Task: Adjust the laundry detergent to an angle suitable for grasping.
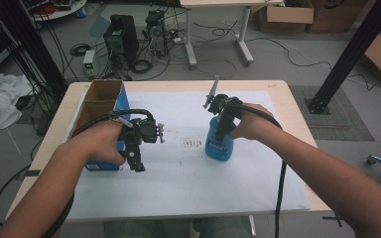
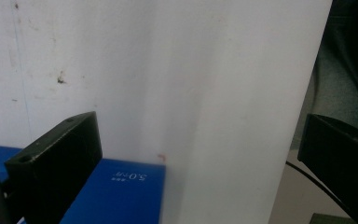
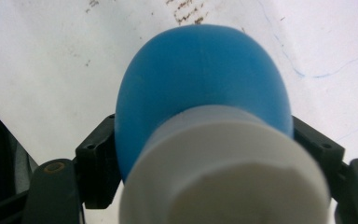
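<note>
A blue spray bottle [image 1: 218, 144] stands upright on the white sheet [image 1: 203, 183], right of the middle. My right gripper [image 1: 223, 111] reaches over its top. In the right gripper view the bottle's blue body [image 3: 200, 70] and white collar [image 3: 223, 168] sit between the jaws of the right gripper [image 3: 205, 149], which flank it without a visible squeeze. My left gripper [image 1: 141, 148] hovers beside an open-topped blue carton [image 1: 101, 106]. In the left gripper view the left gripper [image 2: 200, 126] has its jaws wide apart with nothing between them, and the carton's blue face [image 2: 116, 191] lies low at the left.
The wooden table [image 1: 297, 124] carries the white sheet, with brown smudges [image 1: 193, 144] between the two grippers. Cables trail from both grippers toward the near edge. Beyond the table are computer towers [image 1: 121, 37], another desk and cardboard boxes [image 1: 285, 15].
</note>
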The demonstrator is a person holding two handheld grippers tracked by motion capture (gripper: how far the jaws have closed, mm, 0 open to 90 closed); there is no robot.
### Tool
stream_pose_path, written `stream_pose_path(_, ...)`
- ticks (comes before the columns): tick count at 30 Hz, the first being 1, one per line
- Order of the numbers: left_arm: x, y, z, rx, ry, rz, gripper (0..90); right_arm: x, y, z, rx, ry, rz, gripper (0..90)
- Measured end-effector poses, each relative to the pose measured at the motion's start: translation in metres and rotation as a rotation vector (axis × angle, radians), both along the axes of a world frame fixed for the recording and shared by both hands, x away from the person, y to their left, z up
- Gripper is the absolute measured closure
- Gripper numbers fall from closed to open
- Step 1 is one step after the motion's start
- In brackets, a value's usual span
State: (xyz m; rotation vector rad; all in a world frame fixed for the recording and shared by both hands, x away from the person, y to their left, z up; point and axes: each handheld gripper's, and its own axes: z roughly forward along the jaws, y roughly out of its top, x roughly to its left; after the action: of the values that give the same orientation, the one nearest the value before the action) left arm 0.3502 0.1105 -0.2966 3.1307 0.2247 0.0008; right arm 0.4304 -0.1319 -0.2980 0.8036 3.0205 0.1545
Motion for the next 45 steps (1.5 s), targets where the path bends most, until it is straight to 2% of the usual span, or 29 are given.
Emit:
stream_pose_path(10, 0.0, 0.001, -0.001, 0.005, 0.003, 0.006, 0.1, 0.001, -0.003, 0.006, 0.029, 0.006, 0.013, 22.3)
stream_pose_path(11, 0.0, 0.0, -0.001, 0.004, 0.002, 0.006, 0.1, 0.0, -0.003, 0.006, 0.034, 0.004, 0.017, 26.1)
stream_pose_path(12, 0.0, 0.0, -0.001, 0.004, 0.003, 0.006, 0.1, 0.0, -0.003, 0.007, 0.046, 0.027, 0.017, 30.6)
stream_pose_path(17, -0.001, 0.0, -0.001, 0.004, 0.003, 0.009, 0.1, 0.001, -0.005, 0.012, 0.057, 0.03, 0.013, 33.7)
stream_pose_path(19, -0.001, 0.0, -0.001, 0.004, 0.003, 0.009, 0.1, 0.001, -0.006, 0.014, 0.052, 0.007, 0.012, 33.6)
stream_pose_path(28, -0.001, 0.001, -0.001, 0.006, 0.004, 0.013, 0.1, 0.0, -0.007, 0.018, 0.043, -0.016, 0.012, 29.3)
stream_pose_path(30, -0.002, 0.001, -0.001, 0.007, 0.004, 0.014, 0.1, -0.002, -0.007, 0.02, 0.029, -0.046, 0.03, 25.9)
stream_pose_path(31, -0.002, 0.001, -0.001, 0.007, 0.004, 0.014, 0.1, -0.002, -0.007, 0.02, 0.029, -0.046, 0.03, 25.9)
stream_pose_path(35, -0.001, 0.0, -0.002, 0.009, 0.003, 0.011, 0.1, -0.004, -0.007, 0.029, 0.031, -0.074, 0.042, 17.8)
stream_pose_path(36, -0.001, 0.0, -0.002, 0.009, 0.003, 0.011, 0.1, -0.004, -0.007, 0.029, 0.031, -0.074, 0.042, 17.8)
stream_pose_path(37, -0.002, 0.0, -0.002, 0.011, 0.004, 0.012, 0.1, -0.007, -0.008, 0.034, 0.032, -0.097, 0.05, 17.6)
stream_pose_path(45, -0.002, -0.001, -0.001, 0.013, -0.002, 0.008, 0.1, -0.011, -0.011, 0.045, 0.033, -0.117, 0.061, 14.8)
